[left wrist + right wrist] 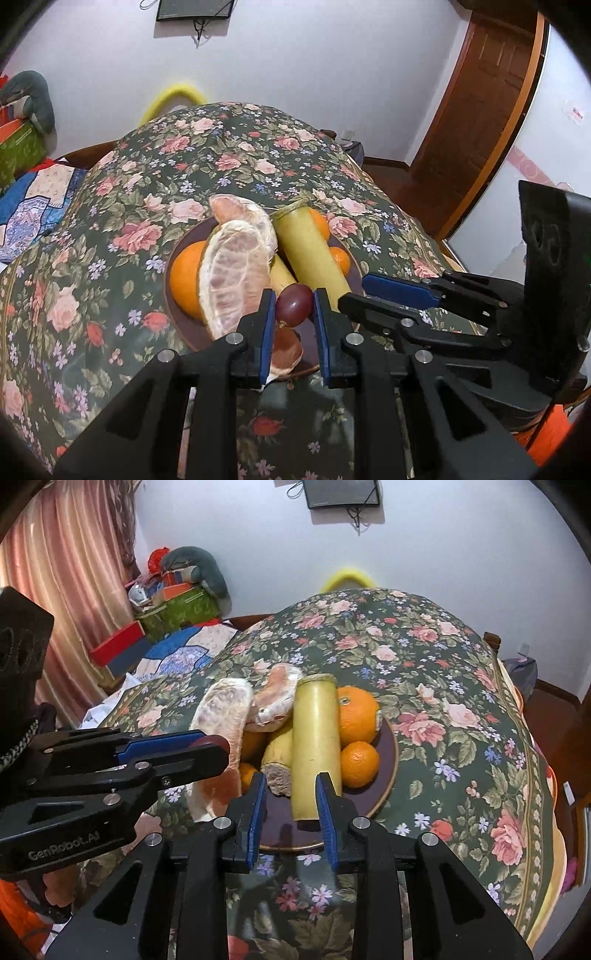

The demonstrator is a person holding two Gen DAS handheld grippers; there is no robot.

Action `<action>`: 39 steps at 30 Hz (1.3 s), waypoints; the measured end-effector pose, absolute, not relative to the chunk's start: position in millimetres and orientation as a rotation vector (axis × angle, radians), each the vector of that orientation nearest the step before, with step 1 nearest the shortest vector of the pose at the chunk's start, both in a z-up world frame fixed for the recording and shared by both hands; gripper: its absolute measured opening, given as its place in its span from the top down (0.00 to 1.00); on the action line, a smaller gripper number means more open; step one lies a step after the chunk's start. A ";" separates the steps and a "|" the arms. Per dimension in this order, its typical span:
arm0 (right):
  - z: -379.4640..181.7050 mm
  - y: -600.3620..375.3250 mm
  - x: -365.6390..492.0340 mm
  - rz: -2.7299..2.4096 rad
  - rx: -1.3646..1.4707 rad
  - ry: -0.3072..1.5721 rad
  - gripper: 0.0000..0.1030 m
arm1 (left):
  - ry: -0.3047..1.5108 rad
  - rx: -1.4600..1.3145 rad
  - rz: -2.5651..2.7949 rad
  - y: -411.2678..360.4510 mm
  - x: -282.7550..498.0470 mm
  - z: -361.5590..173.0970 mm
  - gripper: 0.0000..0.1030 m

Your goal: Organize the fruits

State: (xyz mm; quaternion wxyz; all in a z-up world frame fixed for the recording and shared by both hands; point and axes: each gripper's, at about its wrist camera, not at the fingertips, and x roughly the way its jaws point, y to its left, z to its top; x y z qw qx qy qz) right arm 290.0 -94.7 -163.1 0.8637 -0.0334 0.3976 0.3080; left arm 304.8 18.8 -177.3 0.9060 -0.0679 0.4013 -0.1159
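A dark plate (184, 328) on the floral table holds peeled pomelo segments (236, 273), an orange (186, 277) and a long yellow-green cane piece (310, 251). My left gripper (294, 310) is shut on a small dark red round fruit (293, 302), held just above the plate's near side. In the right wrist view the fruit (216, 742) shows at that gripper's tip. My right gripper (291, 797) stands narrowly open over the plate rim (388, 746). The near end of the cane piece (316, 738) lies behind its fingers, with a gap on the left. A shorter cane piece (279, 757) and two oranges (356, 716) lie beside it.
The floral tablecloth (229, 158) stretches far beyond the plate. A yellow chair back (173, 98) rises behind the table. Boxes and cloths (170, 605) pile up at the far left by a curtain. A wooden door (476, 122) is at the right.
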 end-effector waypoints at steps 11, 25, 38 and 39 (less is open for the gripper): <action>-156.4 -112.5 293.0 0.628 -0.046 0.826 0.76 | 0.864 -0.129 -0.257 5.4 320.2 -187.5 0.73; -113.5 -123.7 272.9 0.611 -0.026 0.747 0.75 | 0.738 -0.134 -0.196 18.7 280.6 -130.3 0.70; -3.4 -147.5 176.3 0.587 0.023 0.445 0.62 | 0.428 -0.081 -0.143 14.7 160.5 -12.2 0.68; 2.1 -149.2 169.4 0.584 0.026 0.425 0.62 | 0.402 -0.078 -0.138 13.9 149.8 -4.6 0.66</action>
